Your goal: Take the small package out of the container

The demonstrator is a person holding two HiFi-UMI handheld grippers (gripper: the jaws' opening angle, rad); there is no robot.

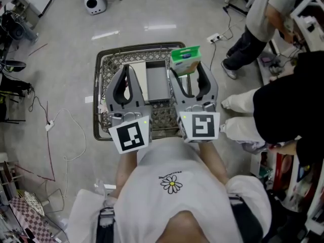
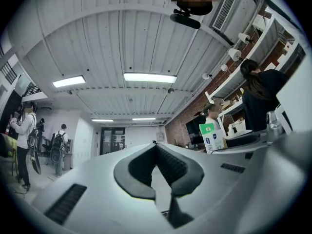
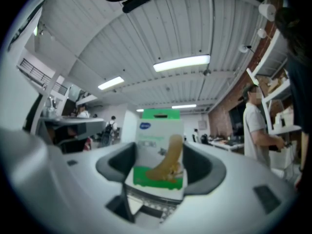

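A small green-and-white package (image 1: 185,59) is held above the wire basket (image 1: 101,65), and my right gripper (image 1: 188,69) is shut on its lower part. In the right gripper view the package (image 3: 158,152) stands upright between the dark pads, with my right gripper (image 3: 159,167) tilted up toward the ceiling. My left gripper (image 1: 125,71) hovers over the basket's left half, shut with nothing in it. Its pads meet at the tips in the left gripper view (image 2: 156,146), where the package (image 2: 213,136) shows off to the right.
A grey flat box (image 1: 157,82) and a white one (image 1: 139,80) lie in the basket. Two people stand close on the right (image 1: 253,29). Cables (image 1: 66,135) and a power strip (image 1: 215,37) trail over the floor. A white round device (image 1: 94,3) sits at the top left.
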